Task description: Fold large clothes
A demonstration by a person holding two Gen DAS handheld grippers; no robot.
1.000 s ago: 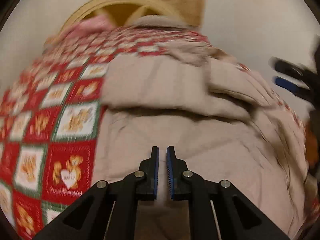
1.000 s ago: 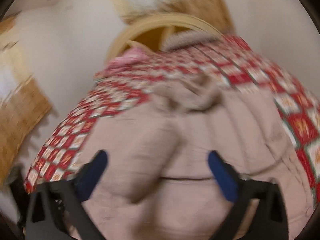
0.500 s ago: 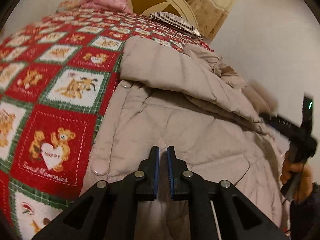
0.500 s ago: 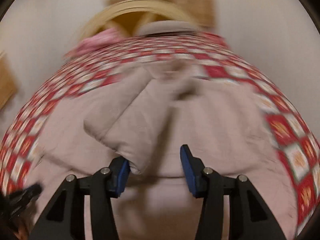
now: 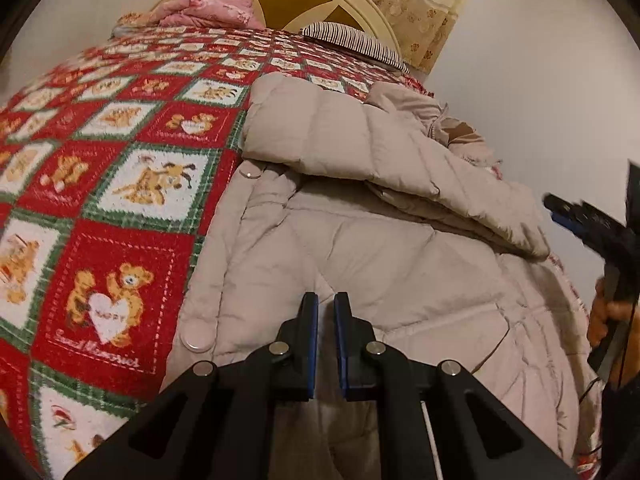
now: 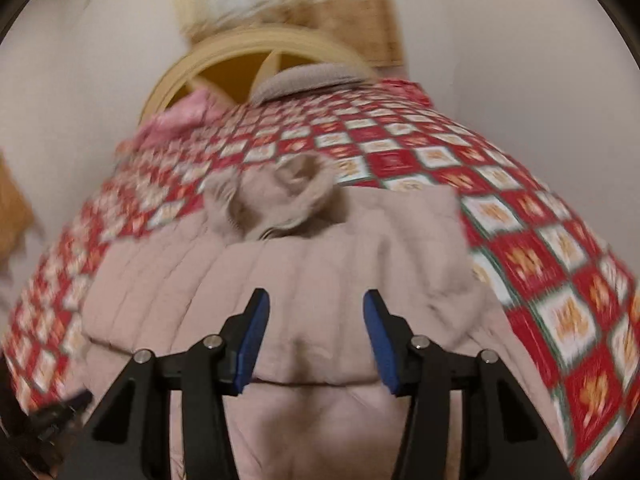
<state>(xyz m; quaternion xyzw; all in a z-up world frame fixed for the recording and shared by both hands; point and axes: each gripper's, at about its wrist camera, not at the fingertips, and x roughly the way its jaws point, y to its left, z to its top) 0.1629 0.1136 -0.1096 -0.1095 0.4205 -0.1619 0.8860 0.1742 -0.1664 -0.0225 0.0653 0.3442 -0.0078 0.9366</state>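
The beige puffer coat (image 5: 360,248) lies along the bed's wall-side edge, on the red quilt (image 5: 104,184); left gripper (image 5: 326,320) pinches its hem, right gripper (image 6: 316,332) hovers wide, empty

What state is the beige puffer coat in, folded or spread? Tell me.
Partly folded: the puffer coat lies flat on the bedspread with one sleeve laid across its body; the hem is not folded.

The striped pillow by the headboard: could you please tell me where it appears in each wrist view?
Left wrist view: striped pillow upper centre-right, against the headboard.
Right wrist view: blurred pillow upper centre, stripes unreadable.
Shared landmark: the round cream headboard.
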